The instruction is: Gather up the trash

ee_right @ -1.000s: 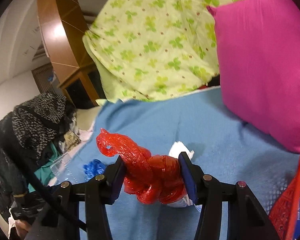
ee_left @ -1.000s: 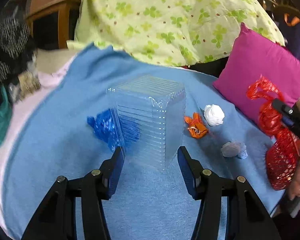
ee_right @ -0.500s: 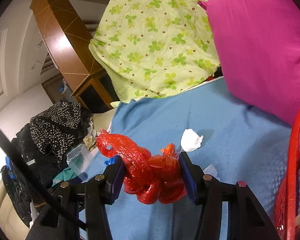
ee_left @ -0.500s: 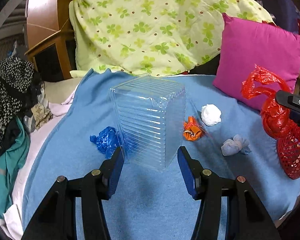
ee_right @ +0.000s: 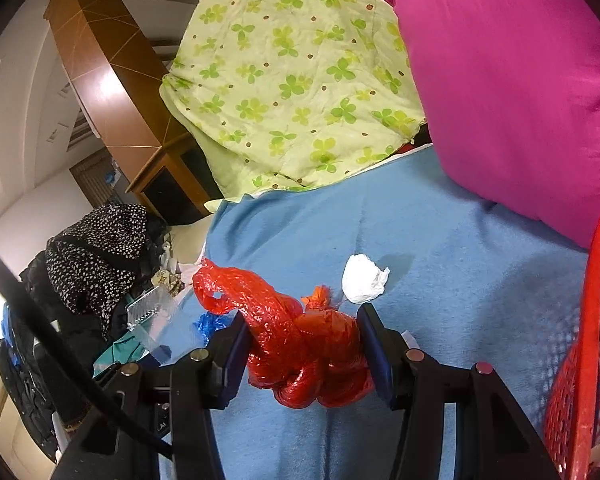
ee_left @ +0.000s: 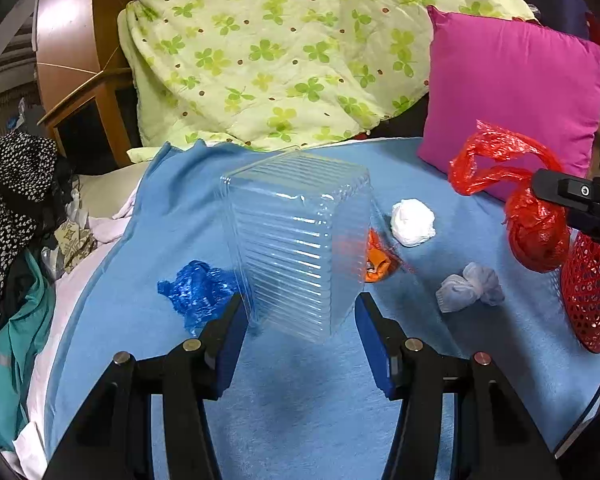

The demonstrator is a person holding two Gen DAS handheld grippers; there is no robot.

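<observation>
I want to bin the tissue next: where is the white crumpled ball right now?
In the left wrist view the white crumpled ball lies on the blue blanket, right of centre, between the orange wrapper and the pink pillow.

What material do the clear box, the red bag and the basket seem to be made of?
Clear box: thin transparent plastic, glossy; the blue blanket shows through its ribbed walls.
Red bag: thin plastic film, shiny and crinkled, twisted into a knot between the right gripper's pads.
Basket: probably rigid red plastic, moulded in an open mesh; I cannot rule out coated wire.
</observation>
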